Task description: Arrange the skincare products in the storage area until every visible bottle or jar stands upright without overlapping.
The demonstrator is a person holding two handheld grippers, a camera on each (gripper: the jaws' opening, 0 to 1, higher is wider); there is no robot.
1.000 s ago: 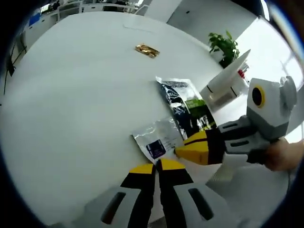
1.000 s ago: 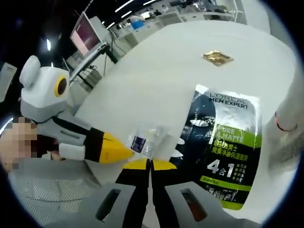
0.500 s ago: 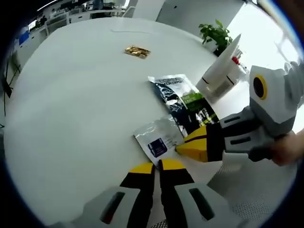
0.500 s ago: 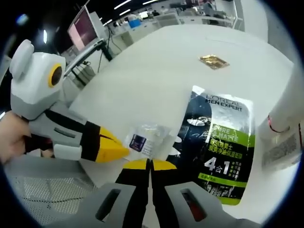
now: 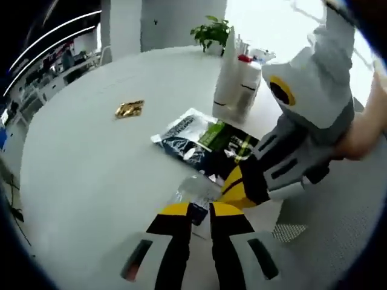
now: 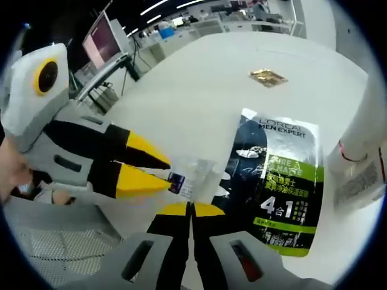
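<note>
Both grippers meet at a clear sachet (image 6: 192, 179): left gripper (image 6: 158, 172) parted around its 9 o'clock edge, right gripper (image 6: 190, 208) closed beside it.

We see a dark sachet (image 6: 282, 181) with a green band, a clear packet (image 6: 192, 177) with a navy label, and a gold wrapper (image 6: 267, 77).

Open office (image 6: 199, 21) w/ ceiling lights (image 5: 54, 33)

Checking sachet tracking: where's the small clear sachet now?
On the white table, the small clear sachet lies against the dark L'Oreal pouch, between the left tongs and right tongs.
</note>
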